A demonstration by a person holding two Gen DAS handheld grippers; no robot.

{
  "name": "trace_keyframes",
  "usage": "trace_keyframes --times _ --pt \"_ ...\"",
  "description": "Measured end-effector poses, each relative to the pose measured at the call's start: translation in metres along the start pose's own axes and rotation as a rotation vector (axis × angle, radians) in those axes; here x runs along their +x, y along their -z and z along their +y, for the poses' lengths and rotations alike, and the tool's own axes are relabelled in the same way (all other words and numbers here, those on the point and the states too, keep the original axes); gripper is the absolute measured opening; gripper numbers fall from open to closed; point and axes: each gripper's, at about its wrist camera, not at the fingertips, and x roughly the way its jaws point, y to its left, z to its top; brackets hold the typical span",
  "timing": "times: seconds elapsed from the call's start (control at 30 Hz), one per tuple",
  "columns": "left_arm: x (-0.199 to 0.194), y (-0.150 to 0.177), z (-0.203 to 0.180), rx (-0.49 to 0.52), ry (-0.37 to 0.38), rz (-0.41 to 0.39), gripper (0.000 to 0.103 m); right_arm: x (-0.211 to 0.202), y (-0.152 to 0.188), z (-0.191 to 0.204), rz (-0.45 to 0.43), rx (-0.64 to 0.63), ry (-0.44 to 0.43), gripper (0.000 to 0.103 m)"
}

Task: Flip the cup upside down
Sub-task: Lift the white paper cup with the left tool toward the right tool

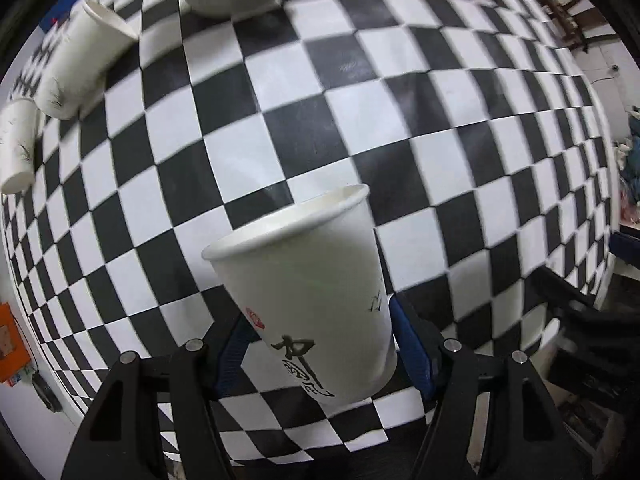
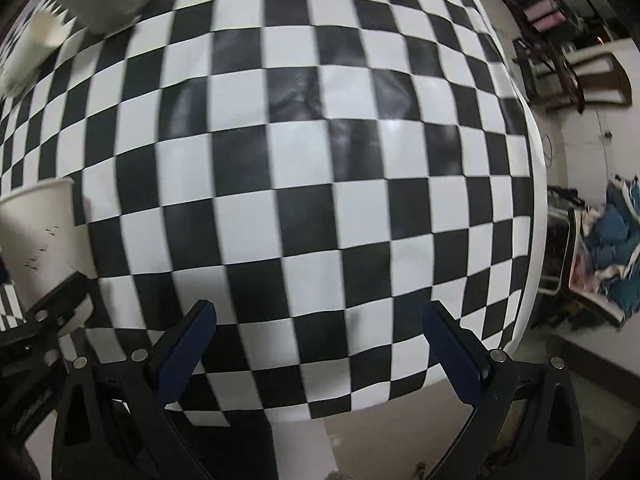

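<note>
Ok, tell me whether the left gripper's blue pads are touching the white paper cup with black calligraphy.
Touching. In the left wrist view both blue pads press against the white paper cup, no gap visible.

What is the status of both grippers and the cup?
Left gripper shut on paper cup, mouth up, tilted, not yet flipped. Right gripper open, empty. Checkered table below; other cups far left, clear.

- Table point(image 2: 400, 208) w/ glossy black-and-white checkered cloth; soft light glare on the squares.
- White wall point(image 1: 624, 68) behind, far right; wooden chair point(image 2: 592, 76) stands beside it.
- Pile of blue fabric point(image 2: 616, 232) off table's right edge, on a white-framed rack.
- Orange box point(image 1: 10, 344) on pale floor, left of table.
- Dim room overall; dark clutter point(image 1: 592, 360) lower right, too blurred to ID.
</note>
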Motion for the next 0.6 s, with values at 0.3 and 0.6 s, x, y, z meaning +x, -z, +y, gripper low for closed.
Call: trace_keyframes --times 0.3,0.6 --pt "0.018 -0.009 0.03 -0.097 0.02 0.028 0.066 0.007 -0.003 -0.013 0.005 0.037 -0.012 0.103" --pt "-0.002 -0.007 0.043 -0.119 0.033 -0.026 0.095 0.003 -0.004 -0.006 -0.002 0.032 -0.02 0.103"
